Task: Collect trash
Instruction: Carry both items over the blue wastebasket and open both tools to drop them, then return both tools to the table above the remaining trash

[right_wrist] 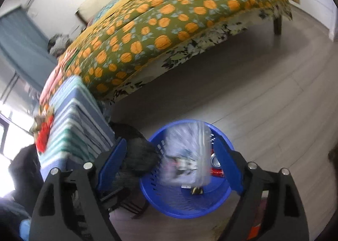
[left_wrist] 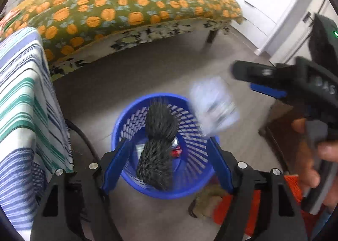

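A: Where is the trash?

B: A clear plastic packet (left_wrist: pixel 214 105), blurred, is in the air at the blue bin's (left_wrist: pixel 160 186) right rim, touching neither tool. In the bin lie a dark bristly brush (left_wrist: pixel 157 146), a can (left_wrist: pixel 175 142) and a red wrapper (left_wrist: pixel 177 152).

A: And the tools?

B: The left tool (left_wrist: pixel 166 158) hangs over the bin, fingers apart and holding nothing. The right tool (right_wrist: pixel 171 160) is above the bin too, fingers spread, the packet between them but loose.

A: Around the bin?

B: Grey floor (left_wrist: pixel 147 67); behind the bin an orange-patterned bed (left_wrist: pixel 118 8); left of it a striped cloth (left_wrist: pixel 23 97).
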